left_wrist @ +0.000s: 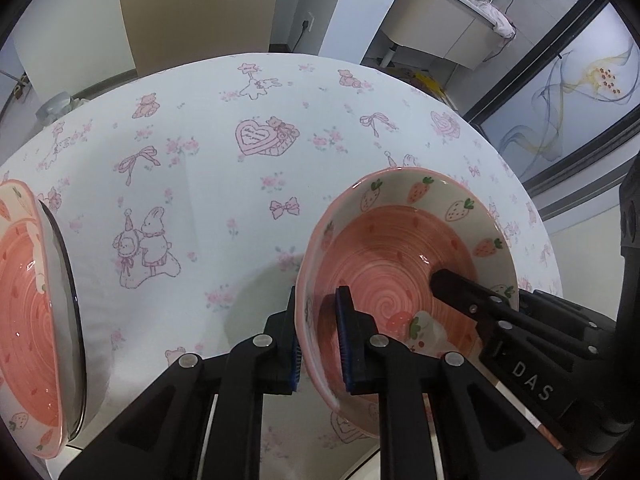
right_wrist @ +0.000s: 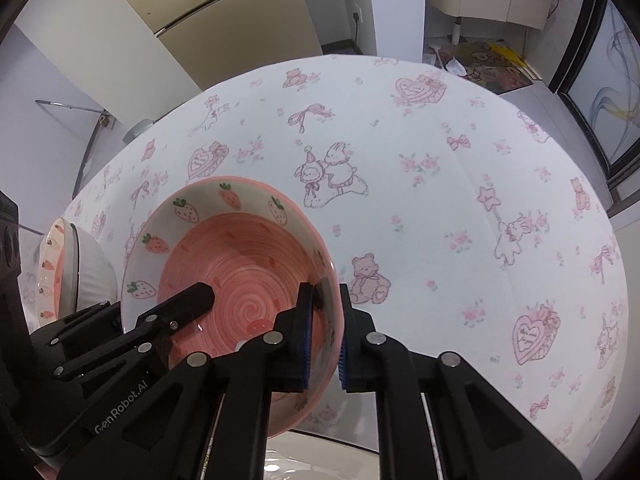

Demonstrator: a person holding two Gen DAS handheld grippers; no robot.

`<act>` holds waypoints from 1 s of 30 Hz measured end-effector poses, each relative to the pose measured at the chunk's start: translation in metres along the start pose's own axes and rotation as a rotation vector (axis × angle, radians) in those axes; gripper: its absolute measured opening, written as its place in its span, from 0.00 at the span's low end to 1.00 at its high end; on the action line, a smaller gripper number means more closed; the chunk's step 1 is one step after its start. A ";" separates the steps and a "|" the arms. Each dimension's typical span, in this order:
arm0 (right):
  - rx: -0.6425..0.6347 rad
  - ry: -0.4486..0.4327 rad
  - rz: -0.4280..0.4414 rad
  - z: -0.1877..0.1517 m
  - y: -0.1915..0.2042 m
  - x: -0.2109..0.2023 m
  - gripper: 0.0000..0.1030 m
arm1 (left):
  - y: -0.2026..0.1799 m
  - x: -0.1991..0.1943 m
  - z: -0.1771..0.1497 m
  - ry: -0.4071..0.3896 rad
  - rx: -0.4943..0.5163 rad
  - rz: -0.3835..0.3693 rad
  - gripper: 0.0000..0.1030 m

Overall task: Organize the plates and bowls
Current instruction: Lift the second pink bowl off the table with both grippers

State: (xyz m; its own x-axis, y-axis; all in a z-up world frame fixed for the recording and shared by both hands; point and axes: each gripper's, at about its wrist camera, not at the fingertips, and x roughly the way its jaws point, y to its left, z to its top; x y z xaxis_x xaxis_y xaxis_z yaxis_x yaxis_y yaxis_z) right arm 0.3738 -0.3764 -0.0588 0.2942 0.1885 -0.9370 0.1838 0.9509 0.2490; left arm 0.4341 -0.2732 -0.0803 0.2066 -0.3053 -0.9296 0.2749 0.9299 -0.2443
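Both claws clamped on opposite rims of the bowl (left_wrist: 404, 264) above the tabletop (left_wrist: 208, 184): left claw (left_wrist: 318, 344), right claw (right_wrist: 325, 344). Keep level, lift together, avoid squeezing harder, carry toward the plate (left_wrist: 28, 300).

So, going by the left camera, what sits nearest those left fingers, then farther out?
1. Pink strawberry-patterned ceramic bowl: its left rim is pinched.
2. Second pink strawberry dish: far left edge.
3. Beige cabinet: beyond the table, top.
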 end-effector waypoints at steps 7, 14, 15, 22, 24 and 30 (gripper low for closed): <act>0.019 0.001 0.024 0.000 -0.002 0.001 0.11 | 0.003 0.000 -0.001 -0.002 -0.018 -0.022 0.14; 0.054 -0.006 0.069 0.002 -0.005 -0.003 0.07 | 0.017 -0.003 0.000 0.004 -0.079 -0.081 0.11; 0.051 -0.011 0.065 0.002 -0.004 -0.004 0.07 | 0.017 -0.006 0.000 -0.006 -0.080 -0.075 0.11; 0.043 -0.073 0.106 0.003 0.005 -0.027 0.07 | 0.018 -0.043 0.001 -0.095 -0.083 -0.076 0.10; 0.046 -0.103 0.120 0.002 0.008 -0.038 0.07 | 0.017 -0.056 0.001 -0.123 -0.077 -0.086 0.10; 0.045 -0.182 0.140 0.000 0.013 -0.068 0.07 | 0.014 -0.085 -0.004 -0.189 -0.070 -0.104 0.10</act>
State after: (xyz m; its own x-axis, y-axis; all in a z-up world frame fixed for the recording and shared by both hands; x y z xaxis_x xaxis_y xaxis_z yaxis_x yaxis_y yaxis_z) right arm 0.3558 -0.3771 0.0079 0.4831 0.2665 -0.8340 0.1699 0.9059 0.3879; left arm 0.4169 -0.2332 -0.0056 0.3547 -0.4275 -0.8315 0.2397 0.9012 -0.3611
